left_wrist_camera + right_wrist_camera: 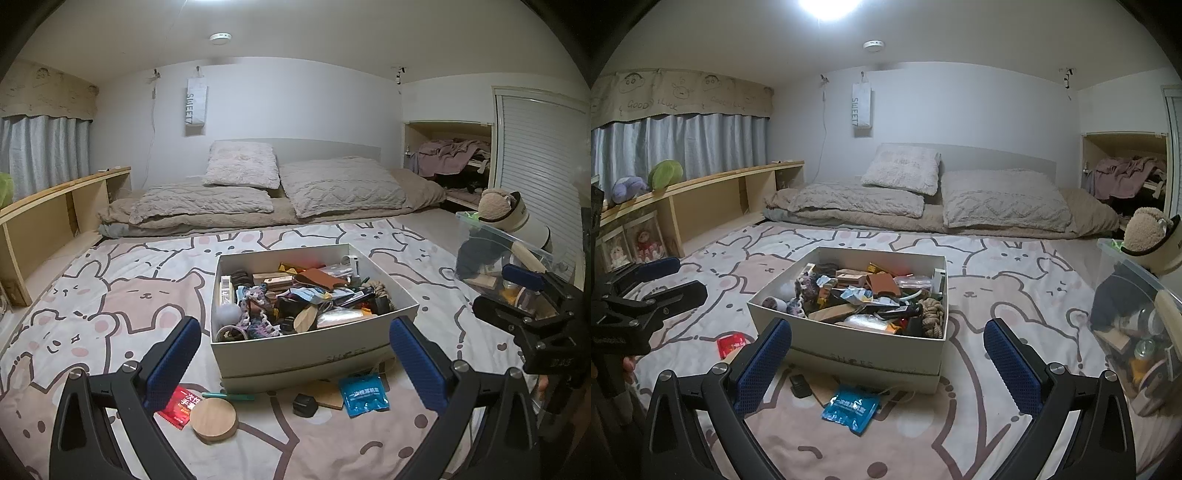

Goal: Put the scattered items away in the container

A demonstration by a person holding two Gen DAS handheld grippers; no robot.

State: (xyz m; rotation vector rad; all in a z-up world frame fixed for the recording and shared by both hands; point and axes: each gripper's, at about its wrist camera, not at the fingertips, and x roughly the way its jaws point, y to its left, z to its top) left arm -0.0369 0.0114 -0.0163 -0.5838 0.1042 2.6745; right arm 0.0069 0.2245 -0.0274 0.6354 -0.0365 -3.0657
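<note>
A white rectangular cardboard box (pixel 310 350), open and heaped with small clutter, sat on the bedspread, while a red sachet (pixel 180 405), round wooden disc (pixel 214 421), small black block (pixel 305 405) and blue packet (pixel 364 394) lay before it.

Two pillows (pixel 960 192) lie on folded bedding at the far wall; curtains (pixel 683 144) hang far left above a wooden shelf (pixel 713 192) bearing plush toys (pixel 646 181).

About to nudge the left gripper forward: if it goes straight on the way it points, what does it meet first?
Most likely the near wall of the white box, which sits dead ahead of the open left gripper. The blue packet and round wooden disc lie lower on the blanket, probably beneath its line; depth is uncertain.
</note>
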